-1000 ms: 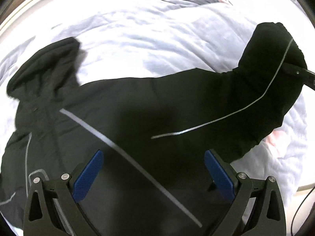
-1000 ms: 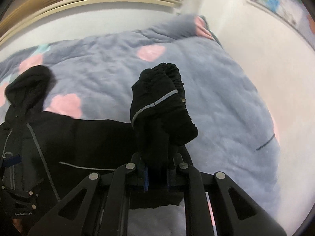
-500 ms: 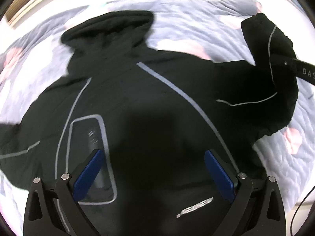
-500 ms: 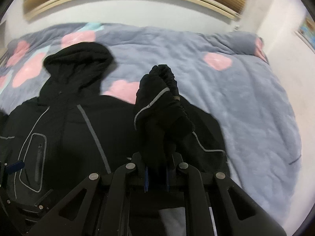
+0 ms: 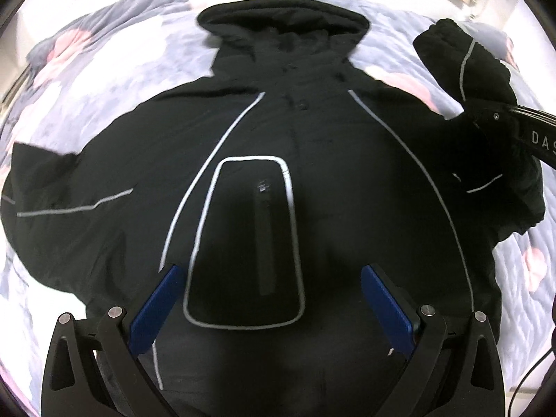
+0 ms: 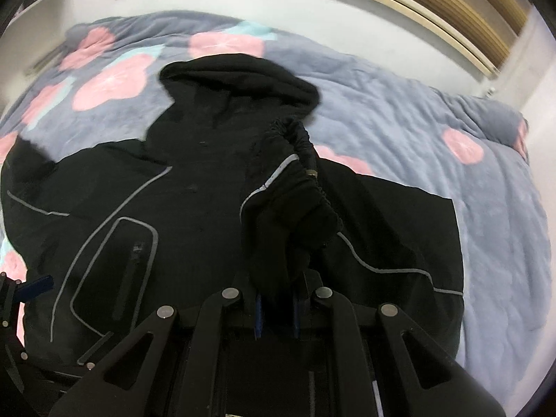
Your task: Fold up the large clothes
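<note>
Lying face up on the blue-grey quilt (image 6: 434,132), the black jacket (image 5: 312,173) is running its long axis from the hood (image 5: 281,17) at the far end down toward us, and the chest pocket outlined in grey (image 5: 243,243) is sitting just ahead of our left gripper (image 5: 269,299). We are holding that one's blue pads wide apart over the front panel, gripping nothing. Our right gripper (image 6: 276,316) is pinching the sleeve cuff (image 6: 295,180) between its closed pads and carrying it above the body (the elastic end is bunching up past the fingertips). The sleeve is crossing inward from the jacket's side toward the centre line, so the right hand is the one placed to lay it across; whether the cuff is already touching the chest we probably cannot tell from here.
</note>
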### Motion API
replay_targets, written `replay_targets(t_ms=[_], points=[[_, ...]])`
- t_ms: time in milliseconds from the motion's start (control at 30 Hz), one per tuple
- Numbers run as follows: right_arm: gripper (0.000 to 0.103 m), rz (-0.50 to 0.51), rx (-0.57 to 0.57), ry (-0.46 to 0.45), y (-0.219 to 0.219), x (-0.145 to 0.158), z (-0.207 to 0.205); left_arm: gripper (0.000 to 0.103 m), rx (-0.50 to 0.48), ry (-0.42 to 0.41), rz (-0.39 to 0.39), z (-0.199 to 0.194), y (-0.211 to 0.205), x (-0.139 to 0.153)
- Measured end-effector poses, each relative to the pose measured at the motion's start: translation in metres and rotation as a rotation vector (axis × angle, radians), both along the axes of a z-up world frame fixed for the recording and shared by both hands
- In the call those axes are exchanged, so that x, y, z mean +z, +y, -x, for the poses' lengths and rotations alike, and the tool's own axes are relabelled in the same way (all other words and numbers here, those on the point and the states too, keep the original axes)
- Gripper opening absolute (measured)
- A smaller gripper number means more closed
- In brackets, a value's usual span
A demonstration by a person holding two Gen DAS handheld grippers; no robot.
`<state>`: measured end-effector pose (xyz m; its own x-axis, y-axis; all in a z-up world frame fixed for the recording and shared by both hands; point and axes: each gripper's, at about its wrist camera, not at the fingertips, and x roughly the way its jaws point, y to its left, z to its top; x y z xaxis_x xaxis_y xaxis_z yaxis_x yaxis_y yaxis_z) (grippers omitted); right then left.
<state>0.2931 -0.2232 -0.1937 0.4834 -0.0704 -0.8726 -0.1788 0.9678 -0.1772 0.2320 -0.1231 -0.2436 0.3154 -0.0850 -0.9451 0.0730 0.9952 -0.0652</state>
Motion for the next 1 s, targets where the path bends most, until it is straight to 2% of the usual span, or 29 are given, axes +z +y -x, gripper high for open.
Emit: replay_targets(t_ms=[200, 300, 467, 533, 633, 700, 800, 867, 900, 1000], points=[[0.014, -0.023, 0.054, 0.043, 0.034, -0.02, -0.004, 0.102, 0.045, 0.015, -0.002, 0.004, 0.024, -0.007], [0.016, -0.055, 0.074, 0.096, 0.049, -0.051, -0.008, 0.102, 0.074, 0.03, -0.002, 0.004, 0.036, -0.013], [0.021, -0.127, 0.055, 0.245, 0.054, -0.129, -0.017, 0.102, 0.115, 0.051, -0.003, 0.006, 0.054, -0.022], [0.021, -0.147, 0.05, 0.251, 0.052, -0.14, -0.018, 0.102, 0.124, 0.054, -0.005, 0.007, 0.059, -0.024], [0.03, -0.21, 0.064, 0.265, 0.044, -0.135, -0.019, 0.102, 0.131, 0.055, -0.003, 0.005, 0.064, -0.026], [0.046, -0.294, 0.077, 0.287, 0.033, -0.121, -0.017, 0.102, 0.129, 0.05, 0.003, 0.001, 0.063, -0.026], [0.059, -0.393, 0.073, 0.261, 0.012, -0.091, -0.008, 0.102, 0.108, 0.024, 0.034, -0.007, 0.058, -0.022], [0.063, -0.413, 0.061, 0.227, -0.002, -0.072, -0.001, 0.102, 0.08, 0.028, 0.1, -0.014, 0.053, -0.021], [0.064, -0.413, 0.047, 0.202, -0.011, -0.061, 0.002, 0.102, 0.056, 0.039, 0.173, -0.02, 0.049, -0.023], [0.066, -0.407, 0.004, 0.166, -0.032, -0.045, 0.011, 0.102, 0.042, 0.059, 0.302, -0.038, 0.041, -0.032]])
